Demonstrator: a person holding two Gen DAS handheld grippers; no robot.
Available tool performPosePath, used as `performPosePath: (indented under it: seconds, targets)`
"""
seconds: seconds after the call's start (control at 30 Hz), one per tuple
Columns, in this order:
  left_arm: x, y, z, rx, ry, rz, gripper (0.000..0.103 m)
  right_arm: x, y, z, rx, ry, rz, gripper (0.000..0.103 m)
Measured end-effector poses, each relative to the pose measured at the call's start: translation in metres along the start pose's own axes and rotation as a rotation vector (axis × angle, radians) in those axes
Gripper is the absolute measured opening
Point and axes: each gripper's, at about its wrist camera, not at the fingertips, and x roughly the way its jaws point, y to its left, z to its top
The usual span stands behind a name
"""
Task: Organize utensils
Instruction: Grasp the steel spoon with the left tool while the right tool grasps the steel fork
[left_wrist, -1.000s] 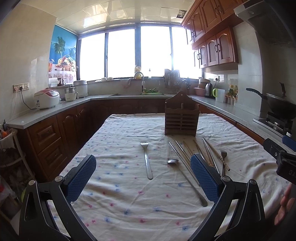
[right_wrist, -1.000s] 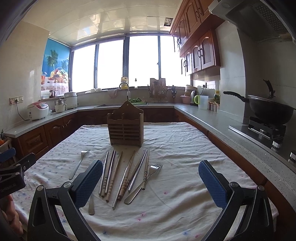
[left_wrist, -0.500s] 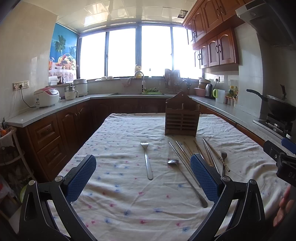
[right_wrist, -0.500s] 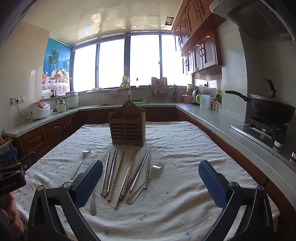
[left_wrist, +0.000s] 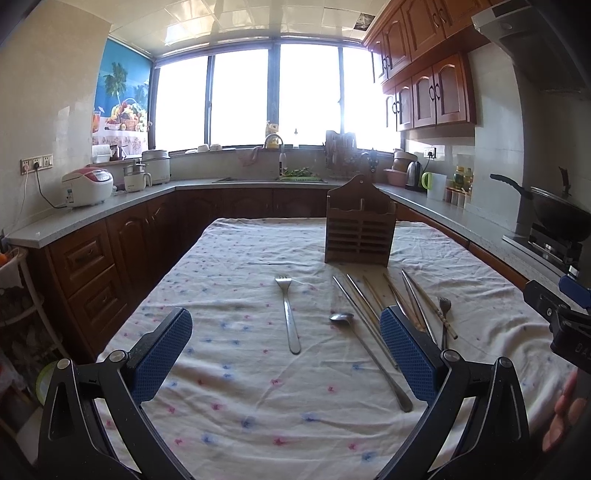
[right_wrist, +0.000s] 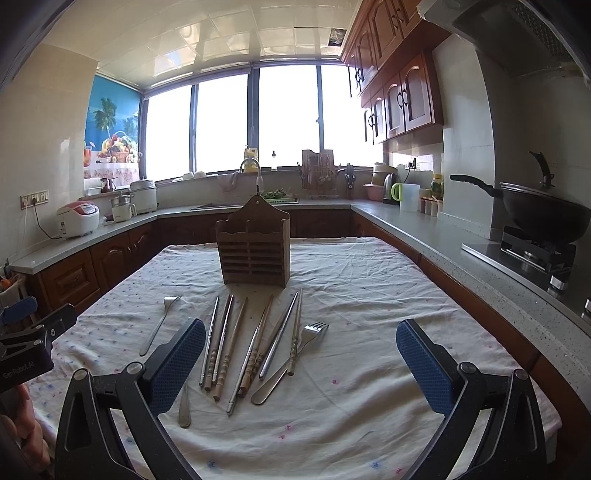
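Left claw (left_wrist: 286, 349): wide, empty, above table (left_wrist: 229, 417).
Fork (left_wrist: 288, 314): alone, left of spoon (left_wrist: 369, 360).
Chopsticks (right_wrist: 240, 343): bunched before holder (right_wrist: 254, 253).
Right claw (right_wrist: 301, 362): wide, empty.
Risk: bunched sticks, likely grabbing several.

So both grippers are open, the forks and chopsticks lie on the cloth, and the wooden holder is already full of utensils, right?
Not quite: the wooden holder shows no utensils standing in it in the right wrist view. The rest holds: both the left gripper and right gripper are open, and the forks and chopsticks lie on the cloth.
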Motion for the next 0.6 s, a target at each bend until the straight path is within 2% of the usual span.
performPosePath:
  seconds: [0.27, 0.43, 0.6]
  targets:
    - [0.030, 0.005, 0.009, -0.033, 0.117, -0.030, 0.103, 0.018, -0.008, 0.007, 0.037, 0.069, 0.029, 0.103]
    - [0.058, 0.007, 0.017, -0.068, 0.199, -0.080, 0.103, 0.034, -0.014, 0.014, 0.056, 0.108, 0.054, 0.103]
    - [0.084, 0.002, 0.021, -0.092, 0.275, -0.133, 0.103, 0.061, -0.025, 0.017, 0.107, 0.184, 0.086, 0.103]
